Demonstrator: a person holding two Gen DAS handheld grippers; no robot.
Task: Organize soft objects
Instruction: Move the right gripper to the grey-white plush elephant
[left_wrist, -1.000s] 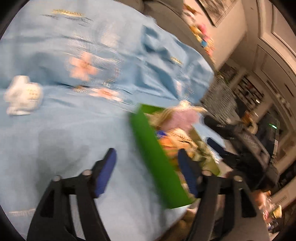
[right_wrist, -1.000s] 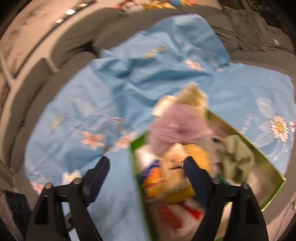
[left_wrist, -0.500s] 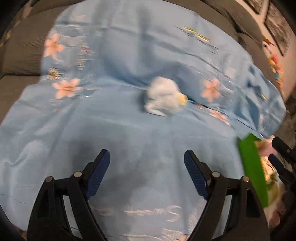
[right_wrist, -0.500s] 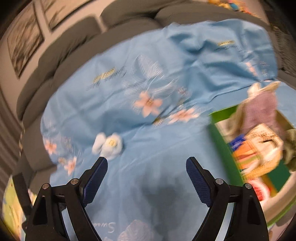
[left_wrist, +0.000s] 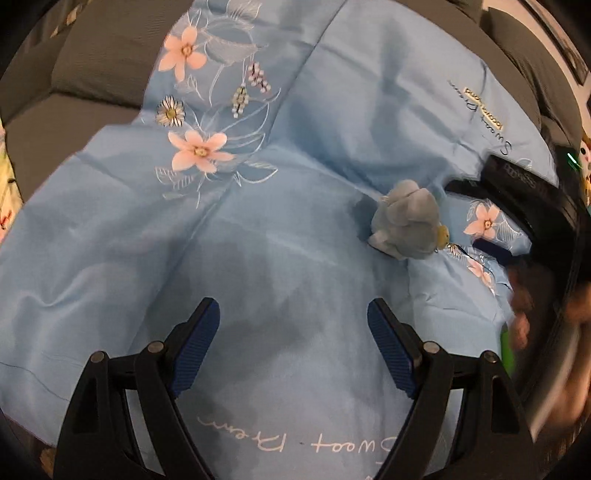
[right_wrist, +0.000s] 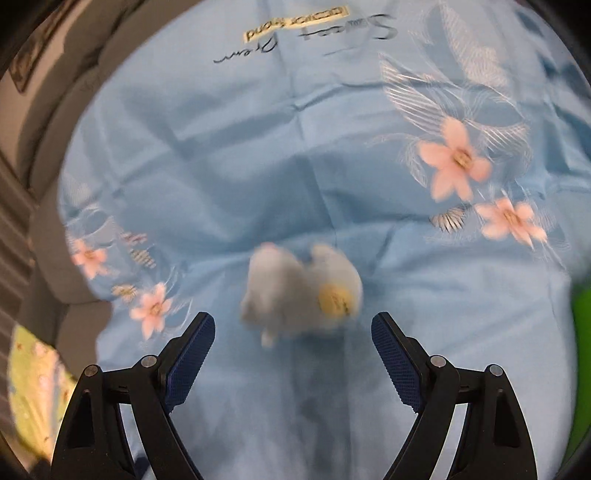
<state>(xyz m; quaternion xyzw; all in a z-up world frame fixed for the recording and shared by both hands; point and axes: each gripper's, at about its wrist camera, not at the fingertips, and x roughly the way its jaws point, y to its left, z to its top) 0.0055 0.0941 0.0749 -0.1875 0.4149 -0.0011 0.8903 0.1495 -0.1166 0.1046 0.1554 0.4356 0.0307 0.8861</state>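
1. A blue flowered sheet (left_wrist: 280, 229) covers the grey sofa (left_wrist: 99, 55) under both my claws.
2. My left gripper (left_wrist: 293, 347) hangs spread wide over bare sheet, holding nothing.
3. My right gripper (right_wrist: 293, 352) gapes wide too, empty.
4. The pale blue plush toy (right_wrist: 301, 293) lies on the sheet just ahead of my right fingertips, blurred.

We swung right gripper (right_wrist: 293, 343) off green box (right_wrist: 580, 354) toward plush toy (right_wrist: 301, 293); toy now just beyond its spread fingertips. Left gripper (left_wrist: 293, 332) also left box (left_wrist: 506, 350); toy (left_wrist: 406, 219) ahead-right.
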